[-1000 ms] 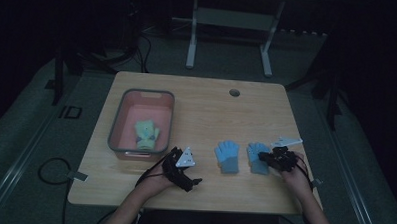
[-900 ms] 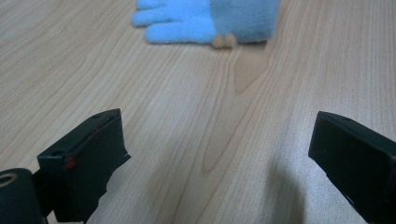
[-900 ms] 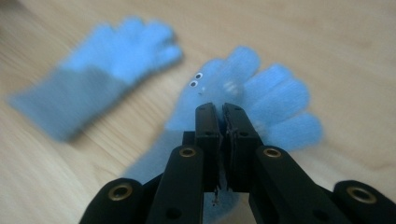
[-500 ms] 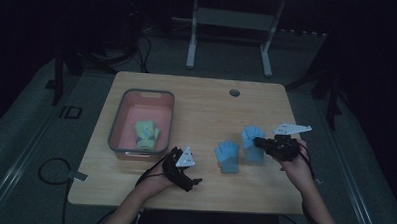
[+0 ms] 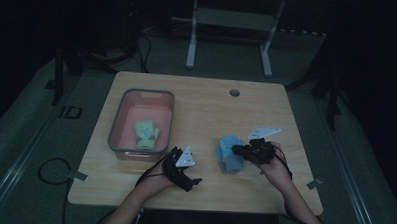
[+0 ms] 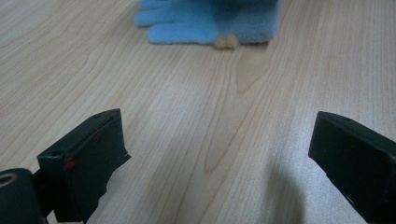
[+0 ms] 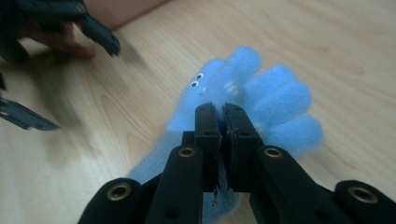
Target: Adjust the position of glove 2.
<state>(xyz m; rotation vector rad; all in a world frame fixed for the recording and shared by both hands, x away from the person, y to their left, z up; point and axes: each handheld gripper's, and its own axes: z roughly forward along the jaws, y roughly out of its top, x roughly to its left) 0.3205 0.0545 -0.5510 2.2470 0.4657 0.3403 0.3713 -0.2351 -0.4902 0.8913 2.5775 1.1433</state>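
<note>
A: In the left gripper view, the blue glove [image 6: 210, 21] was cut off by the top edge, wasn't it?
B: Yes, and in the right gripper view the jaws hid its cuff, and the left gripper [image 7: 60, 28] was blurred

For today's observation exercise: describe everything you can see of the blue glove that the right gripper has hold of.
The blue glove looks soft and fuzzy, like fleece, with plump rounded fingers and two small googly eyes on one of them. The right gripper is shut on it, its black jaws pinching the fabric near the palm. In the high view it sits bunched on or just over a second blue glove of the same kind on the wooden table, right of the middle.
</note>
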